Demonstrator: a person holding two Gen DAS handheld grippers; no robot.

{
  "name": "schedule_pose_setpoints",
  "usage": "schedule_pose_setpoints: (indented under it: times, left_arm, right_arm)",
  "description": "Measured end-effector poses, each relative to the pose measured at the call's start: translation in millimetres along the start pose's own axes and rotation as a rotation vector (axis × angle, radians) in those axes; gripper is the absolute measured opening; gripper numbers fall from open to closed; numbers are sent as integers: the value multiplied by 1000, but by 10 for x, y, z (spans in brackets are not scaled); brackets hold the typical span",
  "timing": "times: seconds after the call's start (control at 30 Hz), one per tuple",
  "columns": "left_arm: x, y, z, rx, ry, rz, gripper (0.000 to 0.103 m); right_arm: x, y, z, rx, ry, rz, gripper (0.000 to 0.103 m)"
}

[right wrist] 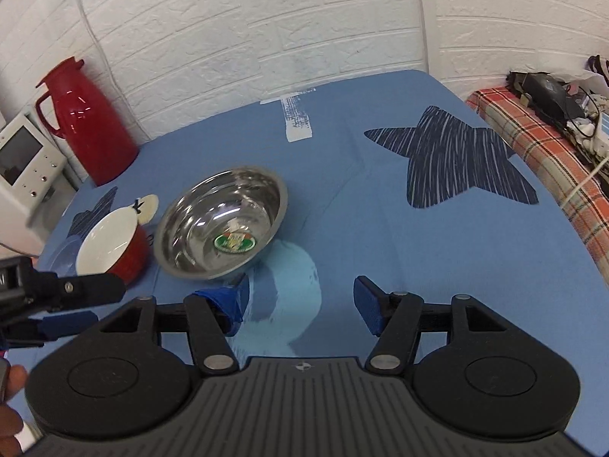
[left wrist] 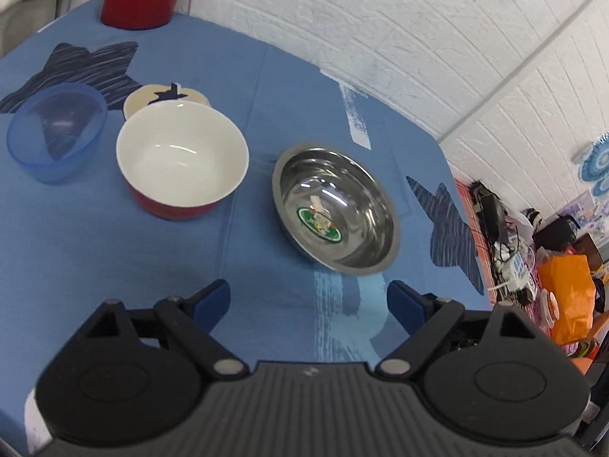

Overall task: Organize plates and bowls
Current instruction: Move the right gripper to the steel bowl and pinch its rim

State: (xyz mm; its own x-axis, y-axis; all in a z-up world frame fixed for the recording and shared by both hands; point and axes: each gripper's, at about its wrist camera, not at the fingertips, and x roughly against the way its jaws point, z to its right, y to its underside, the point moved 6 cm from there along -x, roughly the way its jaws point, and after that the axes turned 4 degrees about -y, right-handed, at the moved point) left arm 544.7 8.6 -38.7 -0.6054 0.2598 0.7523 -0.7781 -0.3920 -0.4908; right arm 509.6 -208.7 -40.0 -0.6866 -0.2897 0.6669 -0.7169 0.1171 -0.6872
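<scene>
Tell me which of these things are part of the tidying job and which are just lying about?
Part of the job:
steel bowl
red bowl with white inside
clear blue bowl

Just lying about:
red jug
white appliance
orange bag
cables and clutter on the checked cloth

steel bowl silver | ceramic bowl red, white inside | tablecloth blue, navy stars

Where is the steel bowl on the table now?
In both views the steel bowl stands on the blue tablecloth, right of the red bowl, just beyond the open grippers.
</scene>
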Motion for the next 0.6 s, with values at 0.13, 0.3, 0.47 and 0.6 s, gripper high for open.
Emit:
schedule_pose_setpoints:
  times: [0.13, 0.3, 0.47, 0.6]
  left_arm:
    - [-303, -96, -33, 36, -20, -37, 88]
    - [-557, -185, -71, 70, -47, -56, 65]
    - [-678, -240, -101, 78, -62, -58, 64]
    - [-762, -296, -71, 50, -45, -79, 23]
  right_arm:
    - [-500, -242, -34, 25, 15, -38, 47]
    - [-940, -408, -174, 137, 67, -59, 47]
    - [-1134, -474, -259, 184, 60, -44, 45]
    - [-1152, -428, -302, 170, 10, -39, 22]
